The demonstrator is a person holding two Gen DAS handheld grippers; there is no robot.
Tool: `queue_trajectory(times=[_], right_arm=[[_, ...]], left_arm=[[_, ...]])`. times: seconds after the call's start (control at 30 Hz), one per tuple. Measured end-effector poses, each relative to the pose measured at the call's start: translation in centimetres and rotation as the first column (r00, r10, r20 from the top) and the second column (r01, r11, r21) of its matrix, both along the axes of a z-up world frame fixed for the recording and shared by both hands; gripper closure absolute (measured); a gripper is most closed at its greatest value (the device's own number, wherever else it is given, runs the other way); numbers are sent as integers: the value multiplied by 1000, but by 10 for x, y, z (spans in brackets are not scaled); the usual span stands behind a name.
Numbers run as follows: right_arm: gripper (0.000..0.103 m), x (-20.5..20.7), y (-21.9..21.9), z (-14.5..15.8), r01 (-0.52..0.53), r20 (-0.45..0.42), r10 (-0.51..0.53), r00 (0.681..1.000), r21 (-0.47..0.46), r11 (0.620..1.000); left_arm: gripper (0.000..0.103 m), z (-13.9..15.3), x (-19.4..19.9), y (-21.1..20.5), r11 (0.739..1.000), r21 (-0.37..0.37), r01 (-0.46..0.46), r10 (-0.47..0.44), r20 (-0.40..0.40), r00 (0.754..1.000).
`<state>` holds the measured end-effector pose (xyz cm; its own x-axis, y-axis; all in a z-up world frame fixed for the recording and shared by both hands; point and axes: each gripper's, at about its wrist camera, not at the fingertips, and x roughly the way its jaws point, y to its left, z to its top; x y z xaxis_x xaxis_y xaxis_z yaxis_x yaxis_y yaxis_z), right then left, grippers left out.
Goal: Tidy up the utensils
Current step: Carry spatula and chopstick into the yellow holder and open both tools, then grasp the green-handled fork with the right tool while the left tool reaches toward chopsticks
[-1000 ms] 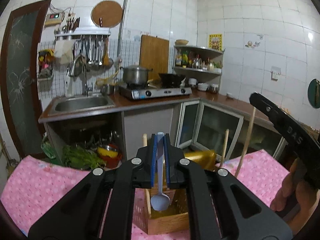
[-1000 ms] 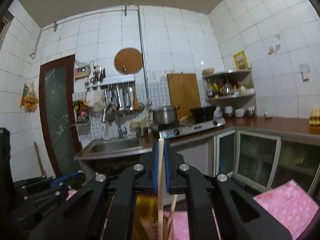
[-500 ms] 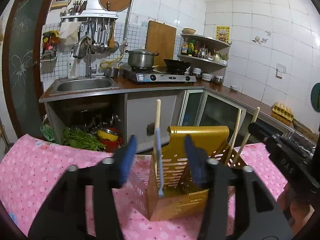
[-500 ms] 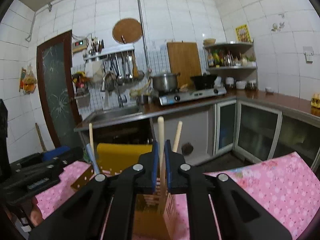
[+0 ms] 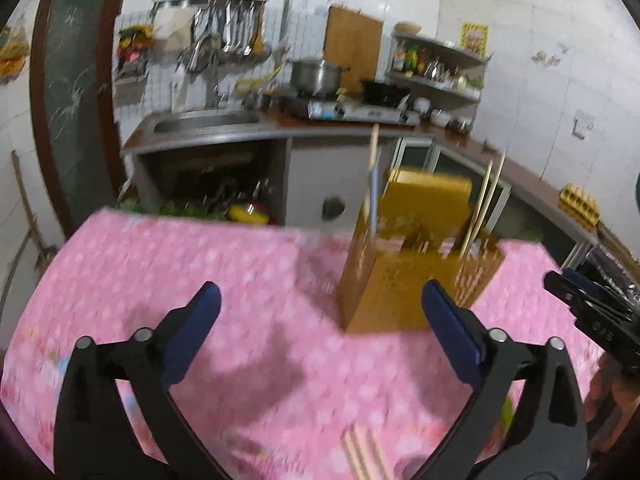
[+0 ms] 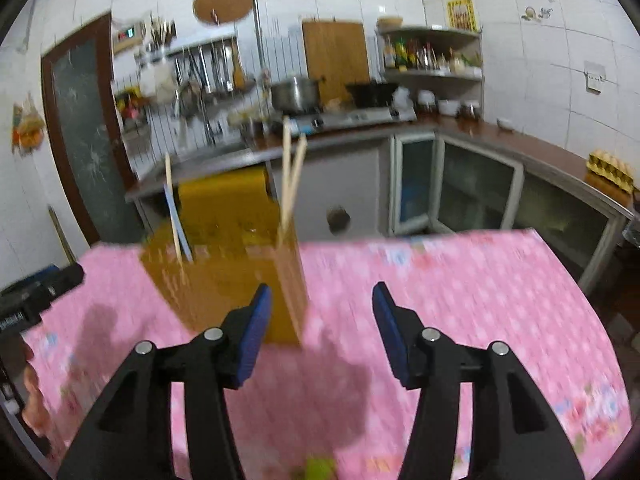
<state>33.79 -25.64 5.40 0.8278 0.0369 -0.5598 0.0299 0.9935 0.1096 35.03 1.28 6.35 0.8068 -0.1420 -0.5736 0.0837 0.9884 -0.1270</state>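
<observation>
Left gripper (image 5: 320, 308): jaws spread wide, nothing between them. Right gripper (image 6: 322, 308): jaws likewise apart and empty. White lettering shows on the right gripper's body at the edge of the left view; too blurred to read.

The yellow utensil holder (image 5: 416, 264) stands upright on the pink tablecloth (image 5: 160, 280), beyond and just right of the left jaws, and beyond and left of the right jaws. In it stand a blue-handled spoon (image 5: 373, 196) and chopsticks (image 6: 290, 176). Loose chopsticks (image 5: 364, 454) lie on the cloth, low between the left gripper's arms.
</observation>
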Motion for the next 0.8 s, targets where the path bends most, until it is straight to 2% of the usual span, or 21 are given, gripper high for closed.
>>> queue_trajectory(times=[0.17, 0.27, 0.4, 0.5, 0.63, 0.7, 0.8], right_arm=[[48, -26, -8, -36, 31, -126, -30, 992, 4, 1000], [48, -38, -8, -56, 39, -181, -37, 983, 6, 999], [48, -46, -2, -73, 39, -218, -37, 975, 5, 999], [48, -48, 7, -82, 30, -227, -36, 973, -30, 999], [48, -52, 18, -91, 36, -236, -55, 970, -84, 996], [48, -53, 18, -96, 44, -247, -64, 967, -87, 995], [48, -54, 16, -103, 54, -270, -72, 960, -75, 996]], left_arm=[[5, -33, -17, -1, 999, 49, -13, 19, -137, 990], [5, -47, -27, -4, 999, 50, -6, 15, -184, 983], [5, -69, -35, -4, 1000, 11, -17, 19, -252, 968], [5, -87, -36, -5, 1000, -20, -24, 17, -303, 953], [7, -102, -42, -11, 999, -12, -47, 41, -292, 956], [11, -106, -48, -13, 999, 11, -40, 41, -272, 961], [22, -110, -51, -14, 999, 36, -34, 43, -263, 964]])
